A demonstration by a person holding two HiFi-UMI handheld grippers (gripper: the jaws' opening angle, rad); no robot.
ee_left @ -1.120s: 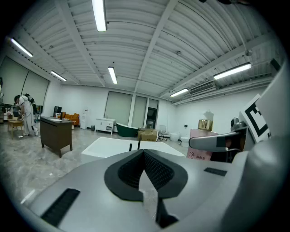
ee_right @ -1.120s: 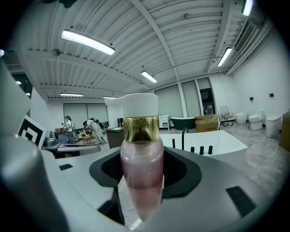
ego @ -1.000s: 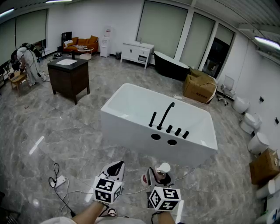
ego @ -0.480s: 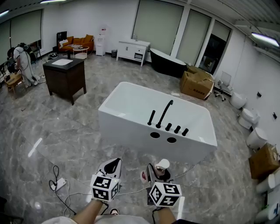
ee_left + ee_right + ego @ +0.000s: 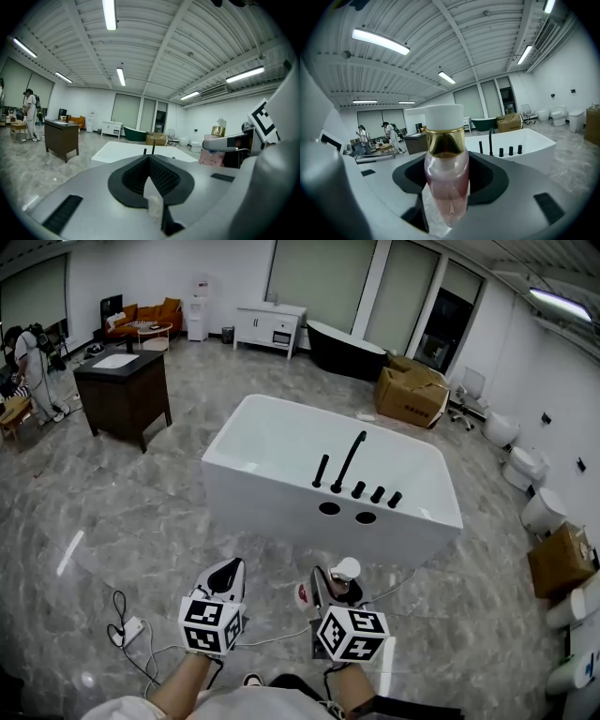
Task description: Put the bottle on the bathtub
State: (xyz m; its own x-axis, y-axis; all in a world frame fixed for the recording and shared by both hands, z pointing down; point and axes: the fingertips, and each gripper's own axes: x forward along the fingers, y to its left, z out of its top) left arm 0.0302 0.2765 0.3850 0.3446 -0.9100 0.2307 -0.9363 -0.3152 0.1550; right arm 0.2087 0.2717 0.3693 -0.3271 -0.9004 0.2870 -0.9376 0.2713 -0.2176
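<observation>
Pink liquid fills the clear bottle (image 5: 446, 180), which has a gold collar and a white cap. It stands upright between the jaws of the right gripper (image 5: 333, 591). The dark pads press it from 2 sides, so this gripper is clamped on it.

From the head view, the bottle hangs over the grey marble floor (image 5: 131, 521), in front of the near wall of the white bathtub (image 5: 272, 507) and apart from it. It is not on the rim. A black faucet (image 5: 352, 460) and a row of black knobs (image 5: 377, 494) stand on the tub's near edge.

Just left of the right gripper, the left gripper (image 5: 225, 576) is held out over the floor. Its ribbed pads meet at the tip with nothing between them.

A white cable (image 5: 141, 652) lies on the floor at lower left. A dark cabinet (image 5: 120, 395) stands well off to the left, and a cardboard box (image 5: 411, 395) sits beyond the tub.
</observation>
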